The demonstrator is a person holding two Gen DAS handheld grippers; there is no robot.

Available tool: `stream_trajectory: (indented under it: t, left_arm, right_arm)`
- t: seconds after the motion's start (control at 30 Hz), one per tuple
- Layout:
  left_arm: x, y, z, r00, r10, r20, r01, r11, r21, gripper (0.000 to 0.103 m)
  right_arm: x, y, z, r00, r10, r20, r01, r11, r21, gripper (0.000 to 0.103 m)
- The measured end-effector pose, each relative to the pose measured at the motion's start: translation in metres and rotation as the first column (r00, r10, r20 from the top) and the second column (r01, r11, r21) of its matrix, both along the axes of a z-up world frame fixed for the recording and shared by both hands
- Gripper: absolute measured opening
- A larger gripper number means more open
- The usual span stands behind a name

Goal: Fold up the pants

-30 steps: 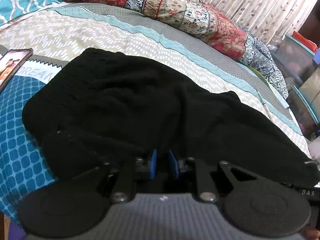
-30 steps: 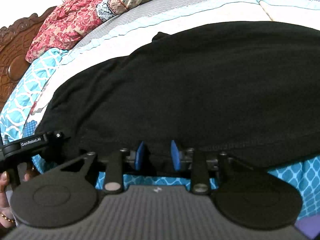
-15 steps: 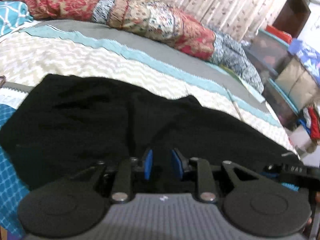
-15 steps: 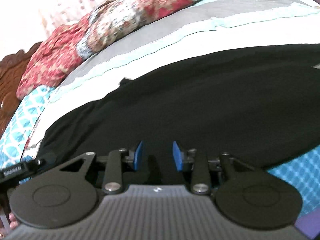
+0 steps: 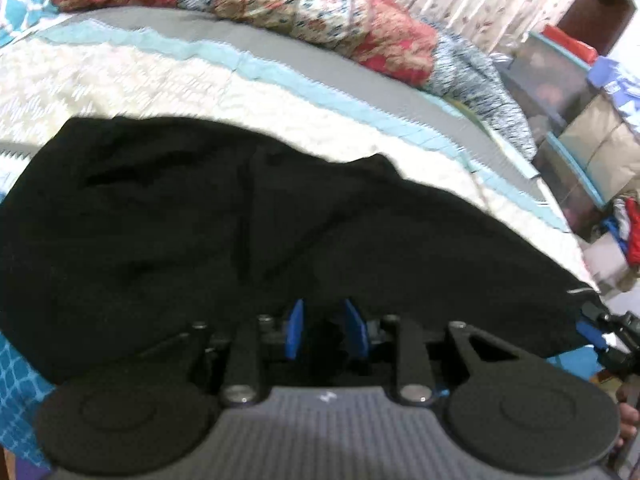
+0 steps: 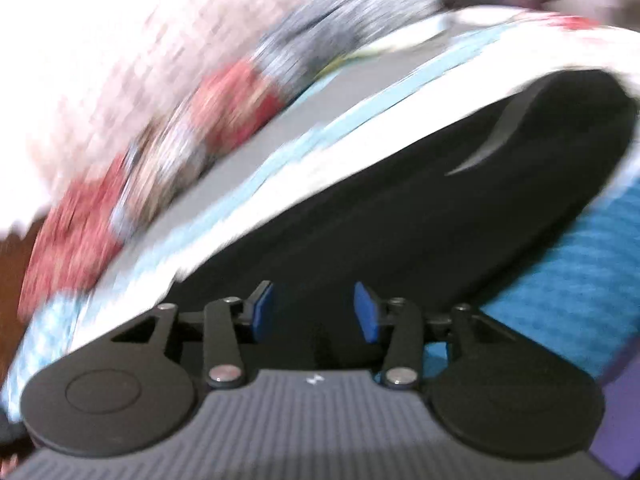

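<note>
We have the bed (image 5: 280, 92) filling both views, and across it, directly ahead of both tools, lie the black pants (image 5: 240, 220), already doubled into one long dark band. From the left gripper (image 5: 322, 330) the band runs crosswise, left to right, with the wide bunched end off to its left and the cloth narrowing toward its right, where the other tool shows at the cloth's near right corner. From the right gripper (image 6: 314, 314) the same pants (image 6: 460, 208) stretch ahead and away to its right, ending in a rounded edge at the far right; this view is heavily blurred, so we cannot read finer detail there. Both tools sit at the near long edge of the pants, low and pointing across the bed, so neither is clearly nearer; we judge the coming fold turns on carrying one end along that long axis toward the other. The left gripper's blue pads (image 5: 294, 330) stand a narrow gap apart with black cloth between them, though we cannot tell whether it pinches. The right gripper's pads (image 6: 262, 312) stand wider apart, with cloth between them and nothing pinched.
</note>
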State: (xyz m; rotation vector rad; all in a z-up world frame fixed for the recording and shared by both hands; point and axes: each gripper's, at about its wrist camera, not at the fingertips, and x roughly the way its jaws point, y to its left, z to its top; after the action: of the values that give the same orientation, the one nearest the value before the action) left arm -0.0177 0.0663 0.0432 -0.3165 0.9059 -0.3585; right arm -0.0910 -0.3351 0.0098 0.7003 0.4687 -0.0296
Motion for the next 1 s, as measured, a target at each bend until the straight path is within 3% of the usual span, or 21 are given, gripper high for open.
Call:
stream_trajectory:
  t: [0.07,0.2,0.33,0.67,0.9,0.97,1.0]
  left_arm:
    - [0.0,-0.009,0.007,1.0,-0.02,0.015,0.02,1.0,0.0,0.03]
    - [0.003,-0.033,0.008,0.998,-0.065,-0.006,0.065,0.998,0.001,0.031]
    - [0.004,-0.053,0.005,0.994,-0.106,-0.038,0.106,0.994,0.001,0.031]
    - [0.017,-0.106,0.007,0.981,-0.179,-0.077,0.179,0.984,-0.009,0.031]
    - [0.028,-0.137,-0.013,0.967,-0.195,-0.166,0.204,0.978,0.039,0.031]
    - [0.03,-0.14,-0.019,0.964,-0.192,-0.186,0.206,0.977,0.057,0.031]
    - [0.03,-0.141,-0.021,0.963,-0.191,-0.191,0.206,0.977,0.059,0.031]
  right_arm:
    - [-0.017,-0.038,-0.006,0.992,-0.126,0.014,0.125,0.99,0.059,0.048]
    - [-0.045,-0.107,-0.023,0.941,-0.336,0.034,0.327,0.932,0.159,0.049]
    - [-0.051,-0.149,-0.039,0.894,-0.447,0.038,0.431,0.879,0.202,0.049]
    - [-0.021,-0.183,-0.055,0.906,-0.419,0.062,0.408,0.903,0.139,0.051]
    - [-0.014,-0.194,-0.059,0.918,-0.389,0.075,0.377,0.915,0.141,0.054]
    - [-0.012,-0.194,-0.058,0.923,-0.379,0.071,0.369,0.921,0.122,0.043]
    - [-0.01,-0.192,-0.056,0.928,-0.365,0.066,0.358,0.928,0.105,0.025]
